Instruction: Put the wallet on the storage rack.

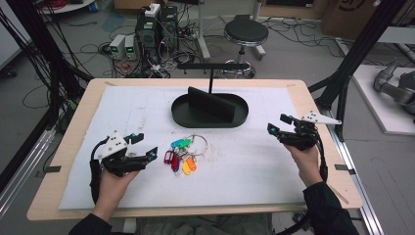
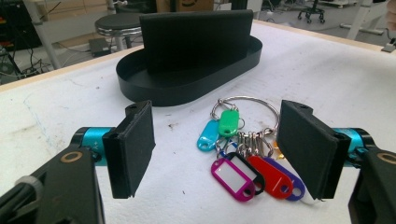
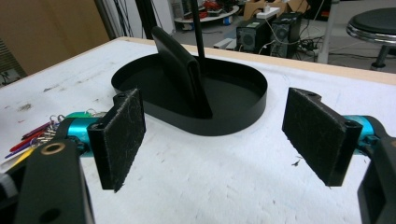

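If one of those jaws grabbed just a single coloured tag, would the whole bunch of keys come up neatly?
Probably not neatly. The key tags hang loosely from one thin metal ring, so the rest would likely dangle and swing. They look like light plastic, easy to lift. Pushed across the white mat, the bunch would probably fan out or bunch up instead of sliding as one.

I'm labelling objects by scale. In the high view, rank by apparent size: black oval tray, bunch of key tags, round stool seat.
1. Black oval tray
2. Round stool seat, though it sits farther off
3. Bunch of key tags
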`<state>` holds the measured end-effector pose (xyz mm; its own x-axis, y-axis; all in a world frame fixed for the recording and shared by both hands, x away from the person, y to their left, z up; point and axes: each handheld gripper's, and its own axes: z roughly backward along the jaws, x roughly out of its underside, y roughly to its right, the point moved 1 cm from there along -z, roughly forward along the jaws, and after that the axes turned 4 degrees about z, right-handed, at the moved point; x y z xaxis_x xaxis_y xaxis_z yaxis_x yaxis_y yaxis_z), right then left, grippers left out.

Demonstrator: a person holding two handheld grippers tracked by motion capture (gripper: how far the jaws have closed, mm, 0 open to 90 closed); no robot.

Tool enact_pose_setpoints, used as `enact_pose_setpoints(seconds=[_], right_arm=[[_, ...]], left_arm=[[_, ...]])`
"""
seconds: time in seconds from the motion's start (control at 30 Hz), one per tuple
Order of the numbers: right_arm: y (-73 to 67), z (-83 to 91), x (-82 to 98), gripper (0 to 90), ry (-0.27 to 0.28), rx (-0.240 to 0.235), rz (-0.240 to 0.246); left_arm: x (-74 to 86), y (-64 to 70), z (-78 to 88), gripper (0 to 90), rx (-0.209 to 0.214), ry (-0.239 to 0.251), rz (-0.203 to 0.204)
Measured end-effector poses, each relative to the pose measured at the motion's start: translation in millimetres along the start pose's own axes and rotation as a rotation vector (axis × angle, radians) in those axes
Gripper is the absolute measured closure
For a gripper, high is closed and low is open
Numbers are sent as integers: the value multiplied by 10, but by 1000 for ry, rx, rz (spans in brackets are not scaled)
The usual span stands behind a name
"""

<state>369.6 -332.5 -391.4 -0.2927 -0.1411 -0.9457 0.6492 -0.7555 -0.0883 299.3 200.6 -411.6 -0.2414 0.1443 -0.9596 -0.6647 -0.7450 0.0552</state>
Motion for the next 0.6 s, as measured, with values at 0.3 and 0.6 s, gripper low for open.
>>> enact_pose_setpoints(seconds=[0.3, 0.6], right_arm=[[-28, 168, 160, 218, -6, 22, -39], [-52, 324, 208, 242, 3, 33, -19]], left_arm=[[-29, 42, -95, 266, 8, -8, -4], [-90, 67, -132, 266, -19, 15, -14]])
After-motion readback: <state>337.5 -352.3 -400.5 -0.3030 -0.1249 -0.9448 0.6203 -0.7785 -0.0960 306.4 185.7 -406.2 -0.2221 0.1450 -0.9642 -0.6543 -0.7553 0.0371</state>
